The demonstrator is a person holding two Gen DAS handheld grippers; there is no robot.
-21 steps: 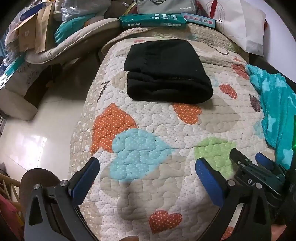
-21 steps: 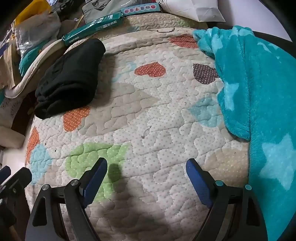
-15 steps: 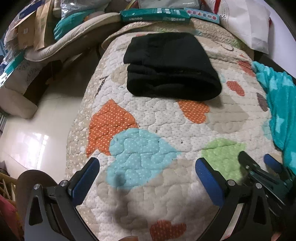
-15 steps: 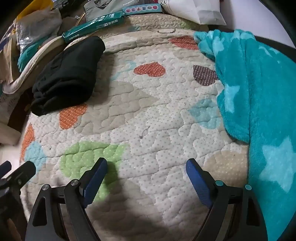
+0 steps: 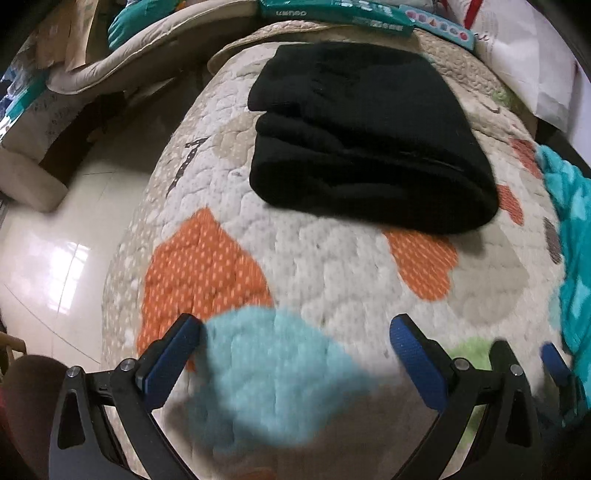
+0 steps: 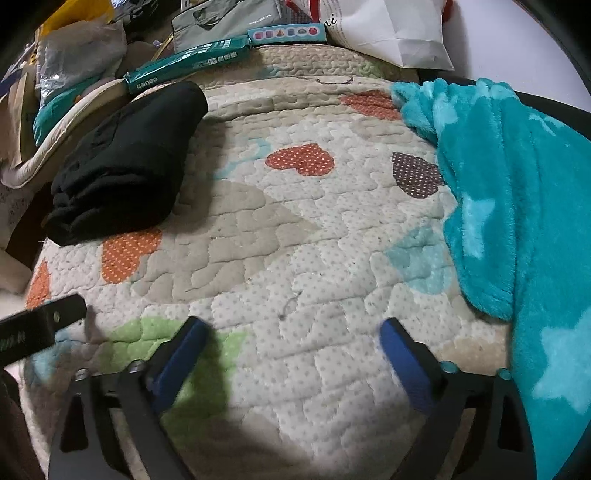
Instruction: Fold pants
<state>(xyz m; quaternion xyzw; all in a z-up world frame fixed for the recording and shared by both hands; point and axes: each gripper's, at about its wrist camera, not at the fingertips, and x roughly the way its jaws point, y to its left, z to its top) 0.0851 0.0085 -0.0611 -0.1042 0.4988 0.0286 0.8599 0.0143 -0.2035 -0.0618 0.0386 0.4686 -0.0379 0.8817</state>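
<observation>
The black pants (image 5: 362, 136) lie folded in a thick bundle on the quilted heart-pattern bed cover (image 5: 332, 266), toward its far end. They also show at the upper left in the right wrist view (image 6: 125, 166). My left gripper (image 5: 295, 354) is open and empty, above the cover well short of the pants. My right gripper (image 6: 288, 354) is open and empty over the middle of the cover, to the right of the pants. Part of the right gripper shows at the lower right of the left wrist view (image 5: 517, 373).
A teal fleece blanket (image 6: 517, 221) covers the right side of the bed. A green box (image 6: 188, 62), a grey bag (image 6: 229, 18) and a white bag (image 6: 388, 29) sit past the far end. The tiled floor (image 5: 48, 266) and a cushion pile (image 5: 110, 62) lie left.
Both grippers have moved forward toward the far end of the bed; the pants look larger and nearer in the left wrist view. The pants have not moved. Both stay open.
</observation>
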